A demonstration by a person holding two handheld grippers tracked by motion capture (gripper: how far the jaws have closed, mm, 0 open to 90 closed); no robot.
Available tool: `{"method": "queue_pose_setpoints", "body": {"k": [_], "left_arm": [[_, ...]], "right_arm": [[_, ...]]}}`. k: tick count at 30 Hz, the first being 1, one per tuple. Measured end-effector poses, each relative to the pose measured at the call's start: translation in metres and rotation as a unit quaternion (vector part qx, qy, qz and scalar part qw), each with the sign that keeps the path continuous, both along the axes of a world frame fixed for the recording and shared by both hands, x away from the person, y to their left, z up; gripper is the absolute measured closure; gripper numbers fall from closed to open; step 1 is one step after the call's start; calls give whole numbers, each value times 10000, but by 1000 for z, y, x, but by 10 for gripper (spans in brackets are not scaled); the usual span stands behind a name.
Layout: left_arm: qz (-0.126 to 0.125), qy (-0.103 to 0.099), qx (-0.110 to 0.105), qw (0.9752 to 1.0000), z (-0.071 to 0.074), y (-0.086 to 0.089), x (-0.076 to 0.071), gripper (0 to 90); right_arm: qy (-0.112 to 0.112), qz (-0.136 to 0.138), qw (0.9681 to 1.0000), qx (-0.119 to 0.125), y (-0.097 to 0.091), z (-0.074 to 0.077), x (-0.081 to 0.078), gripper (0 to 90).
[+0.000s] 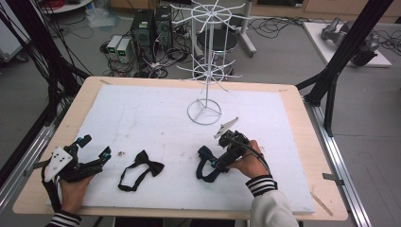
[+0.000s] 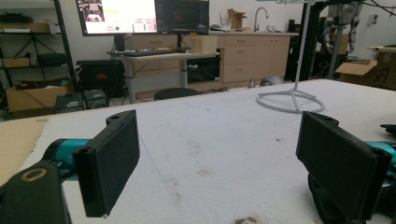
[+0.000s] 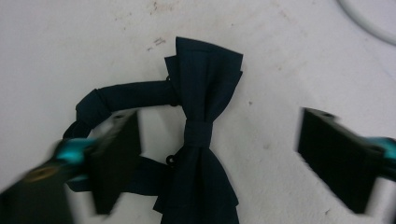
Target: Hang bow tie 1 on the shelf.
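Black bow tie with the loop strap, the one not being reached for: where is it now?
In the high view the black bow tie lies flat on the white mat, front left of centre, between the left gripper and the right gripper's navy bow tie.

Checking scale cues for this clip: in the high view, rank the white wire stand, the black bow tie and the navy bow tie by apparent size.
1. White wire stand, by far the largest.
2 and 3. Black bow tie and navy bow tie: they look alike, and the right gripper hides part of the navy one, so I leave them unranked.
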State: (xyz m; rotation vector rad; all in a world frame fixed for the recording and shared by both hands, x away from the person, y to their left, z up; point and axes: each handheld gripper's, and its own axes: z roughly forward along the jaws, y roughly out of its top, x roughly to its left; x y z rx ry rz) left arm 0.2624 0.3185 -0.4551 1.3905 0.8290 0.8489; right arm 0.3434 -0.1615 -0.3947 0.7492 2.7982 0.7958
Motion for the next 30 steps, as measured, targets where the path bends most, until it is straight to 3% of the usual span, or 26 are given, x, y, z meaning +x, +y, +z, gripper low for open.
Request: {"method": "queue_pose_setpoints", "body": {"k": [5, 11, 20, 30], "left_arm": [[0, -1, 5, 10000, 0, 0, 0, 140], [0, 0, 6, 10000, 0, 0, 0, 140], [2, -3, 9, 10000, 0, 0, 0, 140], [4, -7, 4, 10000, 0, 0, 0, 140]], "right_arm": [[113, -100, 9999, -30, 3, -7, 1, 189], [189, -20, 9997, -179, 9, -11, 1, 201], [409, 76, 9985, -368, 12, -16, 3, 379], [419, 95, 9978, -502, 14, -18, 4, 518]]}}
